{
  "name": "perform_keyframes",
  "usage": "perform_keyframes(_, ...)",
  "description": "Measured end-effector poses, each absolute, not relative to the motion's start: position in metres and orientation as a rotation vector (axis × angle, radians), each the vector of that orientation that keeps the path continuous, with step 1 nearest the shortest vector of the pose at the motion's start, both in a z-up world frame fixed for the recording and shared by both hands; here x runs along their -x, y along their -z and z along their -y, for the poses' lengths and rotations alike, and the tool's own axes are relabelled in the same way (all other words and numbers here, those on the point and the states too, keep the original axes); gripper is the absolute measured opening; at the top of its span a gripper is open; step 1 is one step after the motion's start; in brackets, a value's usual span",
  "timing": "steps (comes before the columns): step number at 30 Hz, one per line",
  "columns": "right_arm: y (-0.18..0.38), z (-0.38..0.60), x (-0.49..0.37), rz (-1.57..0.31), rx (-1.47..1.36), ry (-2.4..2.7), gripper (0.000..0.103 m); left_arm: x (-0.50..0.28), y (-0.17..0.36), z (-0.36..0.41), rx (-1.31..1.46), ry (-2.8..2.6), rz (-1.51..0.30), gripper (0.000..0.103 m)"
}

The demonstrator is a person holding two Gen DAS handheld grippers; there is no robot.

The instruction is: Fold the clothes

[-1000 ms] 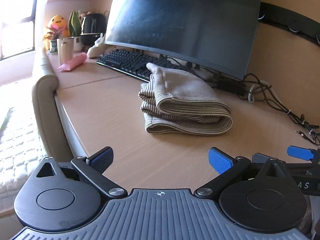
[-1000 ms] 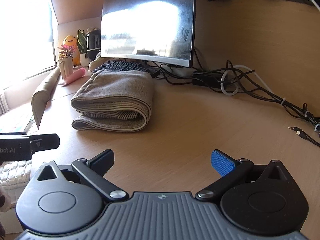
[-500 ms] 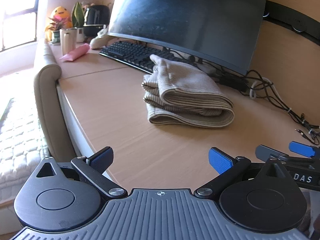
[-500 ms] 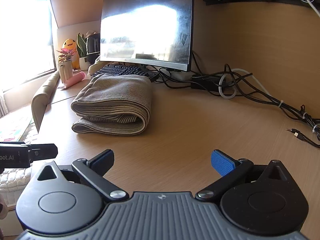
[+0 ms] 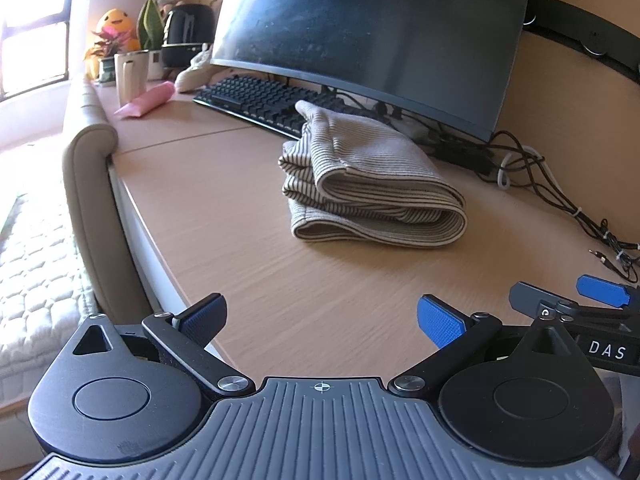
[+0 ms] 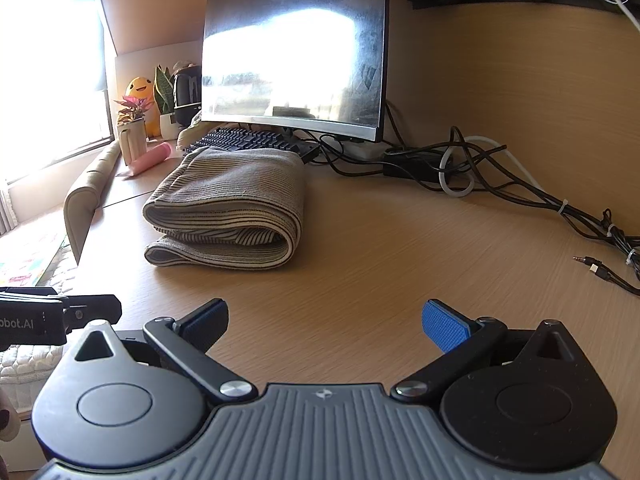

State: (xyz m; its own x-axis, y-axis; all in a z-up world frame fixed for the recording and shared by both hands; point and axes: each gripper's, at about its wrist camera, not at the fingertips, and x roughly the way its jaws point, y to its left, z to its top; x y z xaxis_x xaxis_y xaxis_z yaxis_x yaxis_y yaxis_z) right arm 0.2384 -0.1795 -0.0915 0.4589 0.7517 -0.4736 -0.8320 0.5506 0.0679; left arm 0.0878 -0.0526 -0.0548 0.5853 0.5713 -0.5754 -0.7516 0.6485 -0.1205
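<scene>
— What's around, left to right?
— Padded beige desk edge (image 5: 86, 184), folded striped beige garment (image 5: 372, 188) lying mid-desk against the black keyboard (image 5: 256, 98), tangled black cables (image 6: 520, 184); its far side is hidden.
— Fingers?
— Left gripper (image 5: 320, 320) and right gripper (image 6: 324, 320) spread wide, empty, bare wooden desktop (image 6: 380, 264) ahead.

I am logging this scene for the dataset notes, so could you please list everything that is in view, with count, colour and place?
Folded garment: one, beige with dark stripes, mid desk, in front of the keyboard.
Desk: one, light wood, under everything.
Monitor: one, dark, off, at the back.
Keyboard: one, black, below the monitor.
Cables: a tangle, black and white, back right.
Audio plug: one, loose on the desk, far right.
Pink tube: one, lying at the back left.
Mug: one, cream, beside the tube.
Plants: two, in pots, by the window.
Yellow toy: one, back left corner.
Left gripper: open, blue pads, empty.
Right gripper: open, blue pads, empty.
</scene>
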Motion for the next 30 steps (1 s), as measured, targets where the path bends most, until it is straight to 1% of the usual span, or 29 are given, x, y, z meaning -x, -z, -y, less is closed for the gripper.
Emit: perform_keyframes(30,0.0908,0.1788,-0.2373,-0.486,0.181,-0.979,0.103,-0.0879,0.0552,0.0531,0.370,-0.789,-0.529,0.103)
